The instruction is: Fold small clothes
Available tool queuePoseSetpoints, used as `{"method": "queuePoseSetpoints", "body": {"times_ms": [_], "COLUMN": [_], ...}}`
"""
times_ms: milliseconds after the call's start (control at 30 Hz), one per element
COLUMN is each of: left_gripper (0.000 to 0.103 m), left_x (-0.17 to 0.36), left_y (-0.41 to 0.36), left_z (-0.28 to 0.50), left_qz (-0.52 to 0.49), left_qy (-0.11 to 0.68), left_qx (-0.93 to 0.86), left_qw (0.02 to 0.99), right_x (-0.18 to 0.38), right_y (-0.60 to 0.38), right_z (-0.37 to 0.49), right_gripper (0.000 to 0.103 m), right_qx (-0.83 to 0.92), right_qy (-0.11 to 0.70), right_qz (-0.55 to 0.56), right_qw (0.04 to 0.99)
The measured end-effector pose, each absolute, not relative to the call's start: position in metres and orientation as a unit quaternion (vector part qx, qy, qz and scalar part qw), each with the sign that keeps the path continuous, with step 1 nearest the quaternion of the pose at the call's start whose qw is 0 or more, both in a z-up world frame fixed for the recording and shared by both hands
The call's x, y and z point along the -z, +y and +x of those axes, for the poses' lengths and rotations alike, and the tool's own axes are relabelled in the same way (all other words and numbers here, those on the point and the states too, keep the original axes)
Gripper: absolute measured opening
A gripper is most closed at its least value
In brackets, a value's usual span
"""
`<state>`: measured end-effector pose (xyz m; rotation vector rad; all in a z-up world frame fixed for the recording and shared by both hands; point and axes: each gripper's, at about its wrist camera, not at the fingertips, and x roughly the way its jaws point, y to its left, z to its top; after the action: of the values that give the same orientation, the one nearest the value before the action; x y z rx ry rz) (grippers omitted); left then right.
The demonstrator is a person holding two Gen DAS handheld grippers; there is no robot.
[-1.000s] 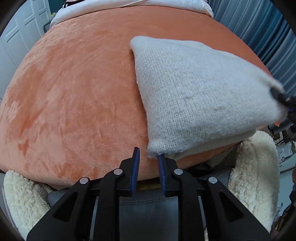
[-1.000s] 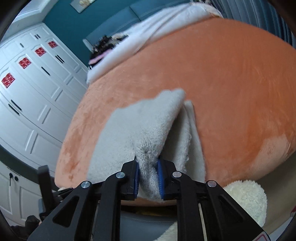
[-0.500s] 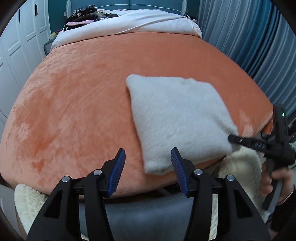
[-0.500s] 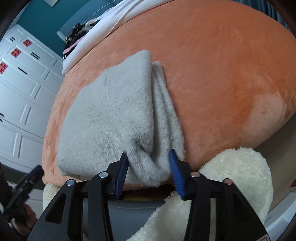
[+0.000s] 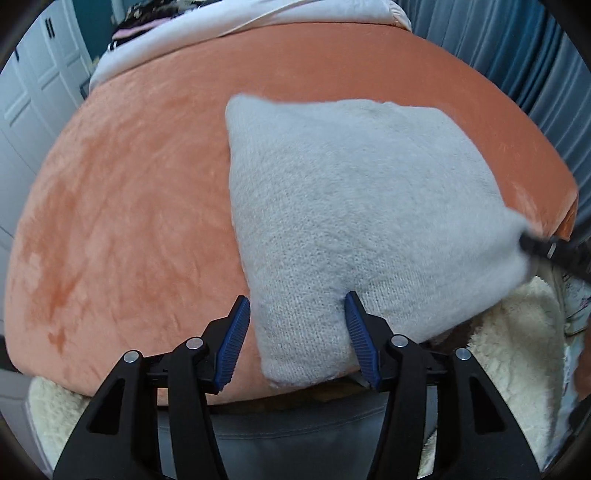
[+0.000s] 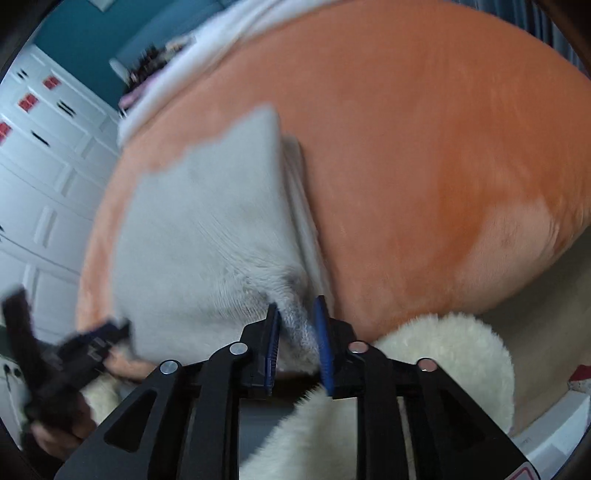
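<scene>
A folded pale grey knitted garment [image 5: 354, 206] lies on the orange plush bed cover [image 5: 122, 206] near the bed's front edge. My left gripper [image 5: 297, 332] is open, its blue pads on either side of the garment's near left corner. In the right wrist view the garment [image 6: 199, 236] is blurred. My right gripper [image 6: 297, 343] is closed on the garment's near right corner, with cloth pinched between the blue pads. The right gripper's tip also shows in the left wrist view [image 5: 546, 247] at the garment's right corner.
A cream fleece throw [image 5: 517, 354] and a grey seat [image 5: 280, 439] lie below the bed's front edge. White bedding and dark clothes [image 5: 147, 22] sit at the far end of the bed. White wardrobe doors [image 6: 40, 155] stand on the left, blue curtains [image 5: 517, 55] on the right.
Both grippers opened half a second ago and let go of the garment. Now the left has moved forward around the near left corner, and the right has closed on the right corner.
</scene>
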<state>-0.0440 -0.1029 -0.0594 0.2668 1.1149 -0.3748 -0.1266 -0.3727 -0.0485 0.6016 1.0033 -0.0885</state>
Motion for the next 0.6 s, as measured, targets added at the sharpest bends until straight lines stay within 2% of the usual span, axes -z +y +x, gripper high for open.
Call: {"method": "queuePoseSetpoints", "body": {"times_ms": [33, 167, 233, 300, 333, 467, 533, 600], "left_gripper": [0.052, 0.053, 0.054, 0.054, 0.054, 0.055, 0.056, 0.056], "left_x": [0.059, 0.061, 0.062, 0.063, 0.063, 0.063, 0.064, 0.066], "left_y": [-0.103, -0.105, -0.105, -0.106, -0.106, -0.105, -0.106, -0.107], "left_z": [-0.042, -0.041, -0.040, -0.041, -0.039, -0.036, -0.034, -0.034], "left_qz": [0.129, 0.121, 0.126, 0.126, 0.125, 0.121, 0.121, 0.117], "left_qy": [0.525, 0.534, 0.533, 0.537, 0.537, 0.538, 0.540, 0.544], "left_qx": [0.174, 0.169, 0.166, 0.165, 0.165, 0.164, 0.164, 0.168], "left_qw": [0.823, 0.820, 0.820, 0.818, 0.818, 0.818, 0.817, 0.814], "right_x": [0.038, 0.021, 0.037, 0.056, 0.053, -0.001, 0.025, 0.079], "right_y": [-0.374, -0.375, -0.377, -0.374, -0.370, -0.360, -0.368, -0.373], "right_z": [-0.120, -0.064, -0.034, -0.002, 0.000, -0.006, 0.005, 0.015], "right_gripper": [0.027, 0.050, 0.052, 0.011, 0.010, 0.009, 0.009, 0.009], "right_qx": [0.041, 0.048, 0.051, 0.047, 0.047, 0.015, 0.036, 0.067], "right_qy": [0.464, 0.447, 0.467, 0.499, 0.503, 0.405, 0.440, 0.521], "right_qz": [0.280, 0.237, 0.233, 0.225, 0.220, 0.220, 0.224, 0.202], "right_qw": [0.840, 0.861, 0.852, 0.836, 0.835, 0.887, 0.869, 0.826]}}
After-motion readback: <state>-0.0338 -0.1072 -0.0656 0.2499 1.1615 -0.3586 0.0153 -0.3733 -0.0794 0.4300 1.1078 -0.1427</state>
